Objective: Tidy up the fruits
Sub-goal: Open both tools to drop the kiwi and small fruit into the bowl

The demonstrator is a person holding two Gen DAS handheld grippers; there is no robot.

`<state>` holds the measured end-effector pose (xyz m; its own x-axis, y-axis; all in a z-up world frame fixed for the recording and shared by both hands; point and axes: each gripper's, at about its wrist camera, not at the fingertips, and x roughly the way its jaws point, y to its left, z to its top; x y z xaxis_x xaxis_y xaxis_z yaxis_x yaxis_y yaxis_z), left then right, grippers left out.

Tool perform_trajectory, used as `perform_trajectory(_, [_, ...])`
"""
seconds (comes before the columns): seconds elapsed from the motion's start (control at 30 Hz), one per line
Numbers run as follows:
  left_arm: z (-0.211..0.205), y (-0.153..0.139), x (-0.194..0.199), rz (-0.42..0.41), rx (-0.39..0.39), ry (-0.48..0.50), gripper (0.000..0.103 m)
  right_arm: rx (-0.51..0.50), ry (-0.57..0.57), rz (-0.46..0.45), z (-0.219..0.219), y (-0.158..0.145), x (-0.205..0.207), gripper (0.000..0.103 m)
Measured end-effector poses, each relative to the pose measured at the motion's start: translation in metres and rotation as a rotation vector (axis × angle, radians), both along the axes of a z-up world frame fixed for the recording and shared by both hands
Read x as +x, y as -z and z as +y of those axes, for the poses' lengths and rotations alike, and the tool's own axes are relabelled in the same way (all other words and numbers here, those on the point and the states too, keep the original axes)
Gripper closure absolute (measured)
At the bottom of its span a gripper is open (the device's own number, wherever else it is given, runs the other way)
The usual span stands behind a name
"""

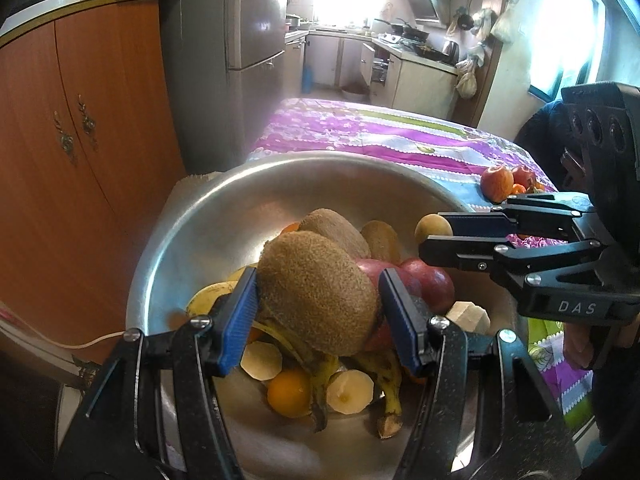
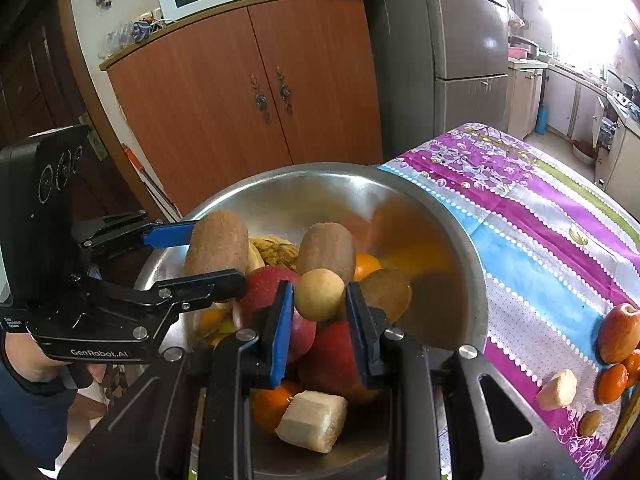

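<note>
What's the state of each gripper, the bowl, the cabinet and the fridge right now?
left gripper: shut on large kiwi, above the bowl
right gripper: shut on small round yellow-brown fruit, above the bowl
steel bowl: upright, holding mixed fruit
cabinet doors: closed
fridge doors: closed

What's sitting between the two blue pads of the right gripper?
A small round tan fruit, clamped between the right gripper's pads above the bowl; the right wrist view shows it best.

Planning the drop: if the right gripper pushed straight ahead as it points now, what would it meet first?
Probably the upright kiwi in the metal bowl, just beyond the small round fruit the right gripper holds; depth is uncertain.
</note>
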<state>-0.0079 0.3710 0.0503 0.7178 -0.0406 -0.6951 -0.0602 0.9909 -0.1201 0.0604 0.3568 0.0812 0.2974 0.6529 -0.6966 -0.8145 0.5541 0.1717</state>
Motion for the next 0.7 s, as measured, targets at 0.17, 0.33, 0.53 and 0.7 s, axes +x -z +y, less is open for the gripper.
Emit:
perform_trajectory(0.17, [0.0000,-0.0002,0.0007,0.001,-0.001,0.000,0.041,-0.001,-0.001,0.002,0.0001,0.0006,-0.0002,0.073])
perform_trajectory(0.33, [0.0000,-0.0004,0.0003,0.001,-0.001,-0.001,0.041,-0.001,-0.004,0.001,0.0007,0.0002,-0.0017,0.073])
perform_trajectory(0.53, [0.0005,-0.0008,0.0011,0.000,-0.010,-0.008,0.040,0.001,0.000,0.000,0.0004,-0.0002,-0.0023,0.073])
perform_trajectory(0.7, [0.0021,-0.0033,0.0018,-0.012,-0.003,-0.021,0.027,-0.003,-0.001,-0.003,0.0010,0.0001,-0.0030,0.070])
